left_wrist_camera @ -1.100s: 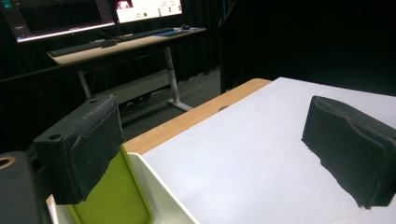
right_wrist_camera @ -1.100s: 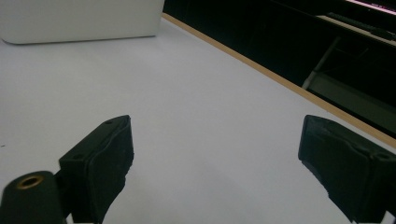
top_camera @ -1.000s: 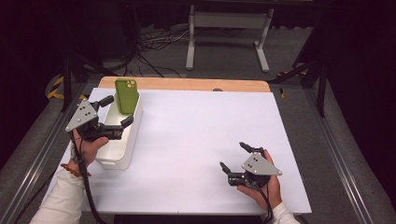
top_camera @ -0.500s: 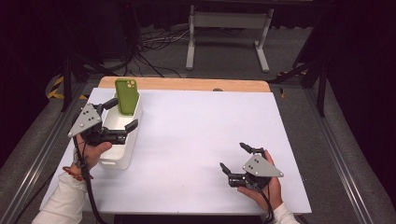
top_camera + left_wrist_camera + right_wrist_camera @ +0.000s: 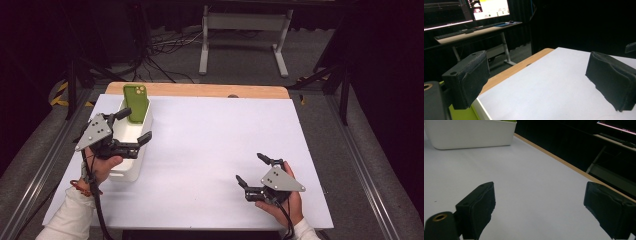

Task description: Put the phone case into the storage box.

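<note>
We found both tongs spread and empty: left tongs (image 5: pixel 131 131) beside the green phone (image 5: pixel 135 102) in the white bin (image 5: pixel 134 172); approach should be squared.

Finding no readable text anywhere. Showing bright panels with small marks on the monitor (image 5: pixel 491 8) beyond the worktop (image 5: pixel 564 82) in the left gripper view, all too small and blurred for making out letters or numbers.

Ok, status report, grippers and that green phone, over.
Left gripper open above white bin. Right gripper open, near table's front edge. Green phone leaning upright in bin, ungripped. Nothing between.
</note>
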The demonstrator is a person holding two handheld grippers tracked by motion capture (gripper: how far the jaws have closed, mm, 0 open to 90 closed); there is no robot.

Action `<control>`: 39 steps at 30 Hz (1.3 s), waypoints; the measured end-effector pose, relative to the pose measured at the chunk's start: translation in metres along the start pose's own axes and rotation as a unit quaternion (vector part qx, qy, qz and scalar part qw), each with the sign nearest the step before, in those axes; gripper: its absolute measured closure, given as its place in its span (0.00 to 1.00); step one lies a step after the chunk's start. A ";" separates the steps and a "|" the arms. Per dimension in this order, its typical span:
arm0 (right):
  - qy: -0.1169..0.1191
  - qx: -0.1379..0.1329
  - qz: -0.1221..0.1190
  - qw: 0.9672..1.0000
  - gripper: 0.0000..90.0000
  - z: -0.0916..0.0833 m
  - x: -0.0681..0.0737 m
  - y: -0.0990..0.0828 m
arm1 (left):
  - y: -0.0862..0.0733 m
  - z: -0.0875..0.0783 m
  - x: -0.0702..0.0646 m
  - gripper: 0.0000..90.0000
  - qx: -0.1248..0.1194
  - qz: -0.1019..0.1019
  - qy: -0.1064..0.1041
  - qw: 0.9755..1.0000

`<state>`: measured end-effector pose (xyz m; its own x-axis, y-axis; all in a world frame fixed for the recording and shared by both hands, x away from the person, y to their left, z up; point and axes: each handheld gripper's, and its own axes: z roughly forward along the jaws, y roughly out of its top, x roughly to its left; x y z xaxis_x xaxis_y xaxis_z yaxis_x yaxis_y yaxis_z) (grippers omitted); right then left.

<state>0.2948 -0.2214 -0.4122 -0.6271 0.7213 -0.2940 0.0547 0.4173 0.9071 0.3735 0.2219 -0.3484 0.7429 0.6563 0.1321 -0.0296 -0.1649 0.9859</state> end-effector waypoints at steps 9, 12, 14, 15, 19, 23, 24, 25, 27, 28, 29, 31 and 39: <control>-0.002 -0.003 0.000 1.000 0.12 -0.002 0.000 0.001 | -0.001 0.000 -0.008 0.06 -0.001 0.007 -0.007 1.000; -0.001 -0.002 -0.001 1.000 0.12 -0.002 0.000 0.001 | -0.001 0.001 -0.011 0.06 -0.002 0.006 -0.011 1.000; -0.001 -0.003 0.000 1.000 0.12 -0.002 0.001 0.001 | -0.001 0.001 -0.012 0.06 -0.001 0.010 -0.012 1.000; -0.001 -0.002 -0.001 1.000 0.12 -0.003 0.001 0.001 | -0.002 0.001 -0.014 0.06 -0.002 0.009 -0.012 1.000; -0.001 -0.004 -0.001 1.000 0.12 -0.003 0.002 0.002 | -0.001 0.001 -0.017 0.06 -0.005 0.010 -0.016 1.000; 0.000 -0.005 -0.002 1.000 0.12 -0.003 0.002 0.002 | -0.001 0.001 -0.021 0.06 -0.008 0.010 -0.019 1.000; 0.000 -0.005 -0.002 1.000 0.12 -0.004 0.002 0.002 | -0.001 0.001 -0.022 0.06 -0.010 0.011 -0.020 1.000; -0.001 -0.006 -0.002 1.000 0.12 -0.004 0.002 0.003 | -0.001 0.001 -0.023 0.06 -0.009 0.013 -0.019 1.000; -0.002 -0.008 -0.003 1.000 0.12 -0.004 0.003 0.003 | -0.002 0.000 -0.025 0.06 -0.010 0.014 -0.020 1.000; -0.002 -0.008 -0.003 1.000 0.12 -0.004 0.003 0.003 | -0.002 0.000 -0.025 0.06 -0.010 0.014 -0.020 1.000; -0.003 -0.009 -0.002 1.000 0.12 -0.005 0.003 0.003 | -0.002 0.001 -0.026 0.06 -0.012 0.015 -0.021 1.000; -0.002 -0.009 -0.002 1.000 0.12 -0.005 0.003 0.004 | -0.002 0.000 -0.029 0.06 -0.012 0.015 -0.021 1.000; -0.007 -0.014 -0.003 1.000 0.12 -0.007 0.002 0.004 | -0.006 0.001 -0.036 0.06 -0.011 0.025 -0.023 0.999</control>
<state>0.2885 -0.2221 -0.4068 -0.6172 0.7257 -0.3040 0.0281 0.4065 0.9132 0.3474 0.1984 -0.3596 0.7700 0.6128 0.1775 -0.0825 -0.1803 0.9801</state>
